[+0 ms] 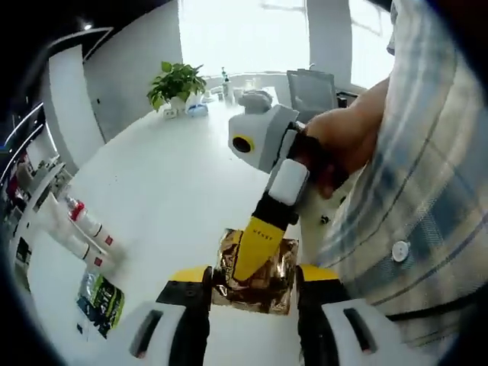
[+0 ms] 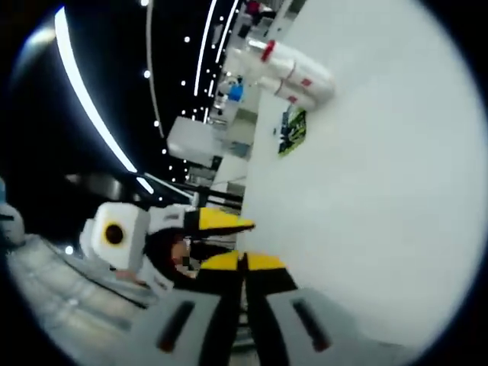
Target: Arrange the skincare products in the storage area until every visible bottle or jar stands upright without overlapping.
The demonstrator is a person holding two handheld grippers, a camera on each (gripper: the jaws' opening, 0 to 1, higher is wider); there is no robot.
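Left tool [image 1: 252, 288] clamps a crinkled gold foil sachet [image 1: 255, 276] above the white tabletop [image 1: 175, 198]; right tool [image 2: 244, 263] is closed, empty; light, soft, slippery foil, best pinched by its edge.

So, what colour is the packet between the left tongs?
Shiny gold-bronze foil packet; it shows best in the left gripper view.

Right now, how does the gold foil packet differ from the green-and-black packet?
The gold foil packet is crinkled and shiny; the green-and-black packet is printed. The gold foil packet sits between the jaws of the left hand-held gripper; the green-and-black packet lies flat on the table. Both are flat sachets.
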